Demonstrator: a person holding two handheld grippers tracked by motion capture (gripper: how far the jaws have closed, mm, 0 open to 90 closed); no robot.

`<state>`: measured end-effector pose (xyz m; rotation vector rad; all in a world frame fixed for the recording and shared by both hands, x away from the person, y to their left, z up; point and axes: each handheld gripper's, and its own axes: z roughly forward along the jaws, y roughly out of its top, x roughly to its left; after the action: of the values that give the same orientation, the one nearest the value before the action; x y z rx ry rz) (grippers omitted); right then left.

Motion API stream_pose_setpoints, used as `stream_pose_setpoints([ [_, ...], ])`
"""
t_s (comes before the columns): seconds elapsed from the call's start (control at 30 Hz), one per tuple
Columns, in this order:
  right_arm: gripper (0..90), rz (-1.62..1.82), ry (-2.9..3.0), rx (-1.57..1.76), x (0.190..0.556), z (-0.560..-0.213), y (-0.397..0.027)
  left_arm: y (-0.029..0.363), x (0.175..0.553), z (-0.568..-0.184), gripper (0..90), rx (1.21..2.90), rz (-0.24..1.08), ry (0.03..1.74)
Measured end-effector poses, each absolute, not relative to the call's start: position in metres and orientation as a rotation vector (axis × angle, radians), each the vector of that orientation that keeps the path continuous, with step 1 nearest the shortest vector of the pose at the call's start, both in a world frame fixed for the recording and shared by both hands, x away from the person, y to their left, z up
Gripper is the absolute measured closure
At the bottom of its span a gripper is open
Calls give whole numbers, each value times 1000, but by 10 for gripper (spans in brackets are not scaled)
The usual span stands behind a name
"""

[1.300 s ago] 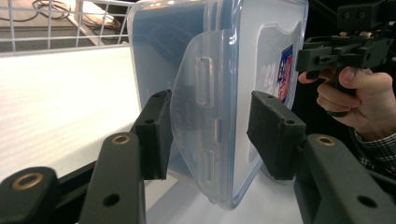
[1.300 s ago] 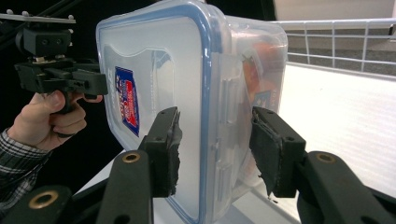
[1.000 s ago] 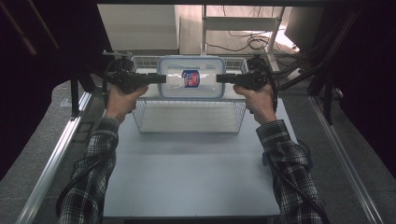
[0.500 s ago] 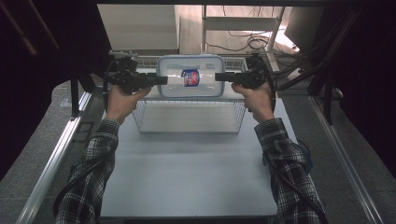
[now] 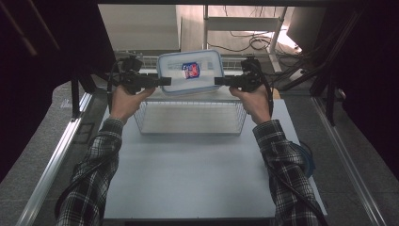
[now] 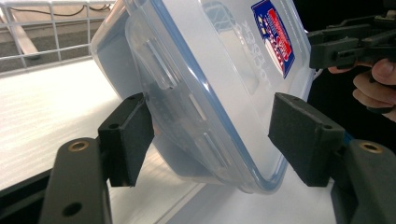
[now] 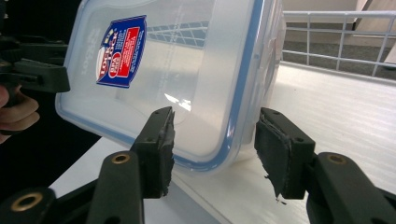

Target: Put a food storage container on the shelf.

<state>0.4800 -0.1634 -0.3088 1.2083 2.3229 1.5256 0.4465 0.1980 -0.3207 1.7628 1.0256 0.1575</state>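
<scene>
A clear plastic container (image 5: 190, 70) with a blue-rimmed lid and a red and blue label hangs tilted over the wire basket (image 5: 188, 133), lid towards me. My left gripper (image 5: 165, 81) is at its left end. In the left gripper view the jaws (image 6: 212, 121) have just been opening: one pad touches the tub (image 6: 219, 84) and the other stands clear of the lid. My right gripper (image 5: 217, 81) is at the right end. In the right gripper view its pads (image 7: 215, 135) sit on the lid and tub of the container (image 7: 187, 70), gripping that rim.
The wire basket stands at the far middle of the white table (image 5: 188, 179), and its far wall (image 6: 46, 32) rises behind the container. Metal rails run along both table sides. Cables and a shelf frame lie beyond the basket. Both sleeved forearms reach in from below.
The container has tipped from nearly level to tilted, its lid turned more towards me. The left jaws have spread apart off the lid. Both hands stay about where they were.
</scene>
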Motion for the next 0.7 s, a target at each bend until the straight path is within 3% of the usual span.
stream_pose_setpoints([
  [0.17, 498, 1512, 2315, 1202, 477, -307, -164, 192, 446, -320, 229, 1791, 222, 1039],
  [0.5, 501, 1455, 2321, 1185, 474, -304, -158, 188, 447, -319, 219, 1759, 248, 1081],
  [0.7, 491, 1468, 2323, 1194, 475, -303, -159, 194, 448, -321, 168, 1728, 322, 1133],
])
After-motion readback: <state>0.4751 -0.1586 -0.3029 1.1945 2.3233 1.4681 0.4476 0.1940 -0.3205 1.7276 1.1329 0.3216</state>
